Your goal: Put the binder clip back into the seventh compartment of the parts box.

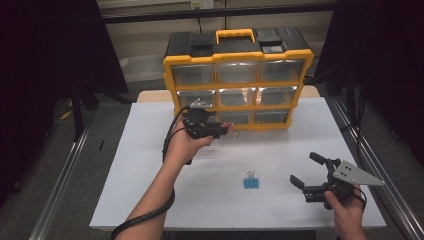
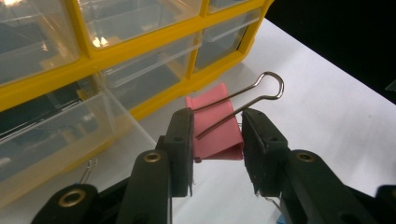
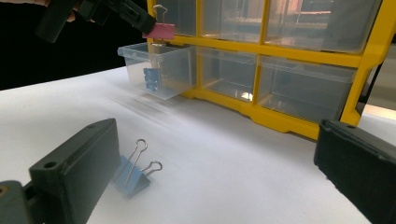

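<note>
My left gripper [image 1: 220, 130] is shut on a pink binder clip [image 1: 231, 128], held above the table in front of the yellow drawer cabinet [image 1: 239, 60]. In the left gripper view the jaws pinch the pink binder clip [image 2: 212, 133] by its sides, its wire handle pointing away. The bottom-left clear drawer [image 3: 159, 67] is pulled out, with a blue clip [image 3: 151, 79] inside; the pink binder clip [image 3: 159, 30] hangs just above it. Another blue binder clip [image 1: 251, 182] lies on the white table. My right gripper [image 1: 303, 167] stands open to its right, with nothing between its jaws.
The cabinet stands at the back of the white table [image 1: 150, 190], with several clear drawers [image 1: 280, 70] shut. The blue binder clip [image 3: 133, 173] lies just beyond my right gripper's [image 3: 219, 140] left jaw. Dark curtains and metal rails flank the table.
</note>
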The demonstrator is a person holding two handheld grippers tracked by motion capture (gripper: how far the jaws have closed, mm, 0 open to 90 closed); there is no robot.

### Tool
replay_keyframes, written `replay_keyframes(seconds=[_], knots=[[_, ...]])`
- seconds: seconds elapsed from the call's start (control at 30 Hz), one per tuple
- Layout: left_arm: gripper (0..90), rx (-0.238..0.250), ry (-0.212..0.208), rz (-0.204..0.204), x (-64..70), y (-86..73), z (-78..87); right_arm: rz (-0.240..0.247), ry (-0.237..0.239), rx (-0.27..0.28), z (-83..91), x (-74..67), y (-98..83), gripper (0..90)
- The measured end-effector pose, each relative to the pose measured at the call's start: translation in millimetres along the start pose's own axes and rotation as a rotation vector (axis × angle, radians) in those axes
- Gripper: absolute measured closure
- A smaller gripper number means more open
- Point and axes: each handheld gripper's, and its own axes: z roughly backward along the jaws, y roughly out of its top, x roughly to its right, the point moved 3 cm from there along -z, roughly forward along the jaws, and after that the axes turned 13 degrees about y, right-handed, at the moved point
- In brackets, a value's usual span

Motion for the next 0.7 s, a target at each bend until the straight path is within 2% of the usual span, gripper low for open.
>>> replay_keyframes(seconds=[0.03, 0.1, 0.3, 0.33, 0.37, 0.4, 0.53, 0.67, 0.7], knots=[[65.0, 0.009, 0.003, 0.014, 0.2, 0.4, -0.5, -0.001, -0.001, -0.001, 0.0, -0.1, -0.1, 0.0], [65.0, 0.000, 0.002, 0.003, -2.4, 1.5, 0.4, 0.000, 0.000, -0.001, 0.0, -0.2, -0.1, 0.0], [65.0, 0.003, 0.009, 0.032, -5.7, 6.3, 0.4, 0.000, 0.001, -0.002, -0.1, -0.3, -0.2, 0.0], [64.9, 0.008, 0.009, 0.016, -7.1, 7.3, 0.4, 0.000, 0.000, -0.001, -0.2, -0.2, -0.2, 0.0], [65.0, 0.007, 0.011, 0.031, -6.4, 8.3, 0.8, -0.001, 0.000, -0.001, -0.2, -0.2, -0.2, 0.0], [65.0, 0.007, 0.014, 0.019, -8.0, 9.6, 1.5, -0.001, 0.000, -0.001, -0.2, -0.1, -0.2, 0.0], [65.0, 0.012, 0.024, 0.035, -9.4, 12.6, 2.3, -0.001, 0.000, -0.002, -0.2, -0.1, -0.4, 0.0], [65.0, 0.002, 0.036, 0.020, -12.5, 14.0, 2.8, -0.001, -0.001, -0.003, 0.2, 0.0, -0.5, 0.0], [65.0, 0.015, 0.037, 0.035, -12.3, 14.5, 2.0, -0.002, 0.000, -0.004, 0.1, 0.0, -0.5, 0.0]])
